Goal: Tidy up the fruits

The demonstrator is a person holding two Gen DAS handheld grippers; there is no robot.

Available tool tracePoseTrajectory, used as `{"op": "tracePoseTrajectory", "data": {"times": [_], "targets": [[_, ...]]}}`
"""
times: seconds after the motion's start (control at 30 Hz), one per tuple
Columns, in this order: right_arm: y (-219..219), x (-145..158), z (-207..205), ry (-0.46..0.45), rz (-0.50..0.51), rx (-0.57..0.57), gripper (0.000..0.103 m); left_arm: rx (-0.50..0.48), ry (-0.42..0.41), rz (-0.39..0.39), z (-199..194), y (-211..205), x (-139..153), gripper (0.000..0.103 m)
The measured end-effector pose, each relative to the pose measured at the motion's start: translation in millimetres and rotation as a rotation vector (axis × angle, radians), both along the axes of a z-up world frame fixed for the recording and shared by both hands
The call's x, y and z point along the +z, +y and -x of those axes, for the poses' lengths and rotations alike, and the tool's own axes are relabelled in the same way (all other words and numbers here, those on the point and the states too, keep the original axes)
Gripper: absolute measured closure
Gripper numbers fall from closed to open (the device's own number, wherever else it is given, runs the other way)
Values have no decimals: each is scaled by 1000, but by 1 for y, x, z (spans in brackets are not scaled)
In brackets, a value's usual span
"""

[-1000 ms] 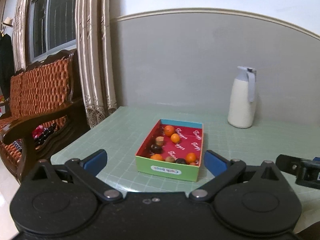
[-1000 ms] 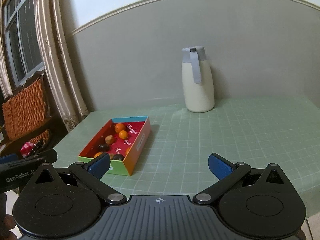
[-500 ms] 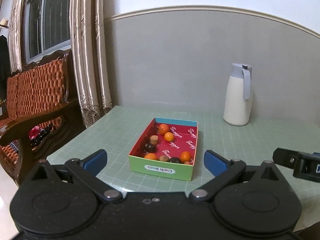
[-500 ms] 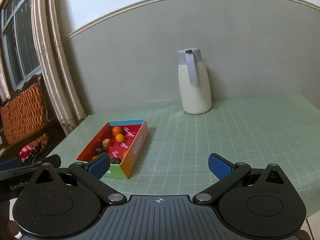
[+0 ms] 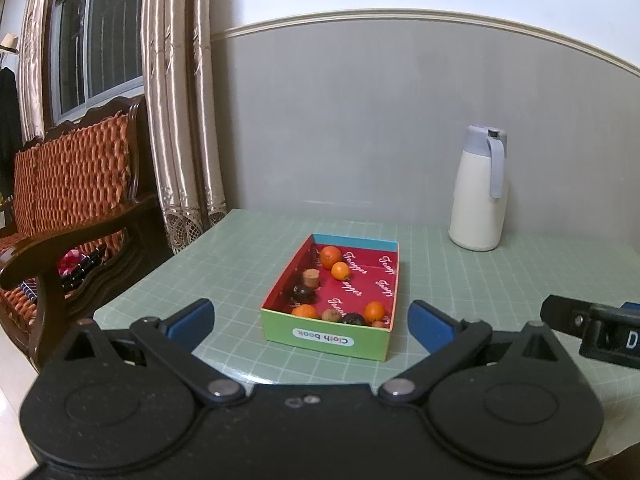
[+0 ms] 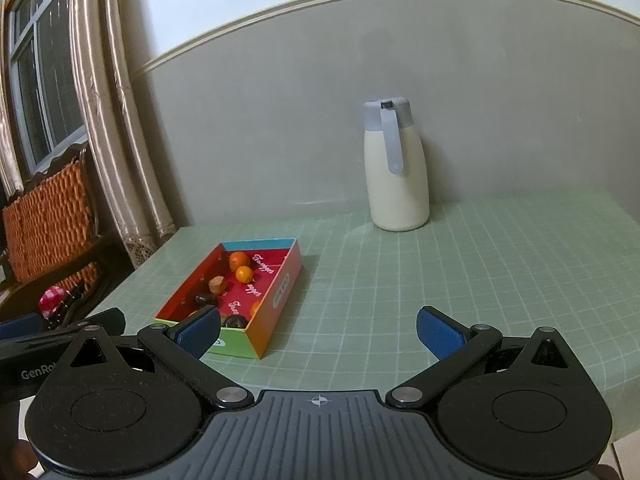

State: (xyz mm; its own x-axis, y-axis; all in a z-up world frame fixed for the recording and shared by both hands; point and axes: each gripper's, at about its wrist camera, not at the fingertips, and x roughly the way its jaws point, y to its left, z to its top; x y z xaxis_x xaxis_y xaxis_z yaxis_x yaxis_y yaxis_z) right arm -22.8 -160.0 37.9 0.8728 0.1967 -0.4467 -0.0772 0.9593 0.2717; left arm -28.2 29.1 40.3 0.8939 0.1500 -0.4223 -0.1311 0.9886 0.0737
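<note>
The fruits (image 5: 340,271) lay loose in the box (image 5: 326,338), which sat on the near left part of the table (image 5: 460,276): two oranges side by side toward the far end, a tan piece and a dark one along the left wall, and a row of oranges, a brownish piece and a dark one against the near wall. We saw no fruit on the table outside the box. Our left gripper (image 5: 310,320) hung just short of the box's near end, released and with nothing between its fingers; our right gripper (image 6: 320,330) hung beside the box's right side, likewise spread and empty. A jug (image 6: 397,168) stood well apart by the wall. We judged that this fitted either a box with sorting to come or one already filled, and could not tell which. Any pick would have called for reaching down over a wall and closing gently on a small round piece that might roll.
</note>
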Motion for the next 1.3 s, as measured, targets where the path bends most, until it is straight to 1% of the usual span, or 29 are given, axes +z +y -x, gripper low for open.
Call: {"op": "tracePoseTrajectory", "data": {"times": [1.3], "targets": [[-5,1,3,-7,0,-4,0,-25,-2,-11,1,-6,1,6]]}}
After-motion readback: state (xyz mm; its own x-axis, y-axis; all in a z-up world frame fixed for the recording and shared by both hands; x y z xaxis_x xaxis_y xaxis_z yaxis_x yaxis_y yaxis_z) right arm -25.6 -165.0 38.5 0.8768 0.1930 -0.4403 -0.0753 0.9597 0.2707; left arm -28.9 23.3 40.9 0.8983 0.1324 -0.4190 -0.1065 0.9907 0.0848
